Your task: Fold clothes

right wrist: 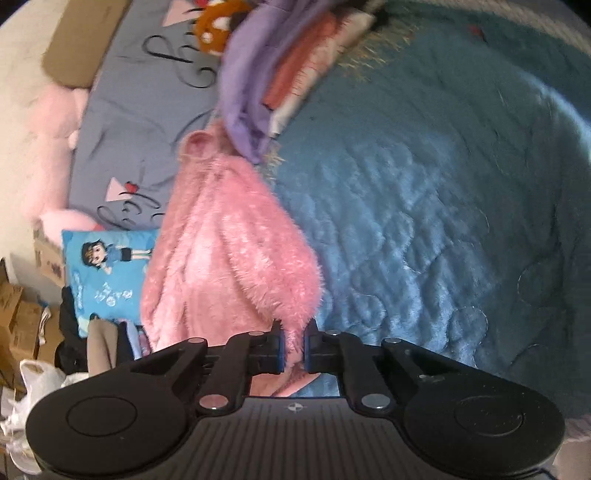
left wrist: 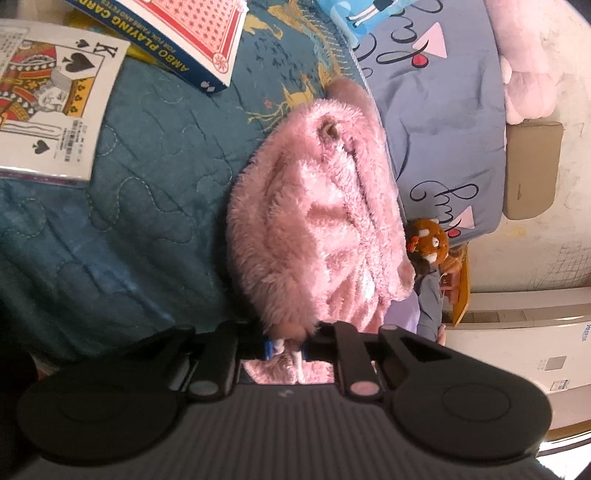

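A fluffy pink garment (left wrist: 314, 221) hangs lifted over a teal quilted bedspread (left wrist: 140, 221). My left gripper (left wrist: 287, 349) is shut on one edge of it, the fleece bunched between the blue-padded fingers. In the right wrist view the same pink garment (right wrist: 229, 258) drapes down from my right gripper (right wrist: 293, 350), which is shut on another edge. A small round ear-like flap (right wrist: 197, 144) shows at the garment's far end. The part of the cloth behind each gripper body is hidden.
A jumbo playing-card box (left wrist: 177, 33) and a king of spades card (left wrist: 48, 99) lie on the bedspread. A purple garment (right wrist: 243, 85), a brown plush toy (left wrist: 428, 243), a blue cartoon pillow (right wrist: 107, 273), a grey-blue duvet (left wrist: 436, 122) and cardboard boxes (right wrist: 18, 321) lie nearby.
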Available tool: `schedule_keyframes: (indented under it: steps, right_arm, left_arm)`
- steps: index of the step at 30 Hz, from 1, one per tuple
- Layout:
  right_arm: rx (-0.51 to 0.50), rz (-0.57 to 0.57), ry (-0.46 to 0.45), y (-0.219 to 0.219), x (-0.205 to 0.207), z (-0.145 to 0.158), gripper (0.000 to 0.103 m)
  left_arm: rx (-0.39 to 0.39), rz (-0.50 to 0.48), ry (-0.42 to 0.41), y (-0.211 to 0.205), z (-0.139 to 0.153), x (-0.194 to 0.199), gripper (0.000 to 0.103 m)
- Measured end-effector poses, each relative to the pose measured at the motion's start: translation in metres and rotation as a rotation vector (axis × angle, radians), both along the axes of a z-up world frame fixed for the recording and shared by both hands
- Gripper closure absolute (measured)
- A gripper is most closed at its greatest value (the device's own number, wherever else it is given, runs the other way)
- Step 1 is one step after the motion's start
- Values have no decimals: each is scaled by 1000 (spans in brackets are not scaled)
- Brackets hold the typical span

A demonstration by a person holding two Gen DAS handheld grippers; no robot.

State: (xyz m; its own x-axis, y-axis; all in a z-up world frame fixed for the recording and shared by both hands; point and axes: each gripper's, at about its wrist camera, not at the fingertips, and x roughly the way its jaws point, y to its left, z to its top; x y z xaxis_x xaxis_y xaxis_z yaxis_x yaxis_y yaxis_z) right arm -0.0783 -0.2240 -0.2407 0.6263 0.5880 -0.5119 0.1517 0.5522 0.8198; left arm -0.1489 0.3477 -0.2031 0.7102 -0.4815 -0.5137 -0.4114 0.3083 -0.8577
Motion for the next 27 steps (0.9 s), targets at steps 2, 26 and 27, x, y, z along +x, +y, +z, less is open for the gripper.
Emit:
schedule_keyframes:
  steps: [2,26,27]
  right_arm:
    - [22,12,-32,-5,-5,13,95]
    - [147,-168,-162,30,294,166,96]
    - [113,-183,-146,30,317,168,96]
  left_arm:
    - [-13,6,-51,-1,5,-6,90]
    - [46,-47,-272,47,118,265,89]
    - [88,-45,-254,50,122,287,89]
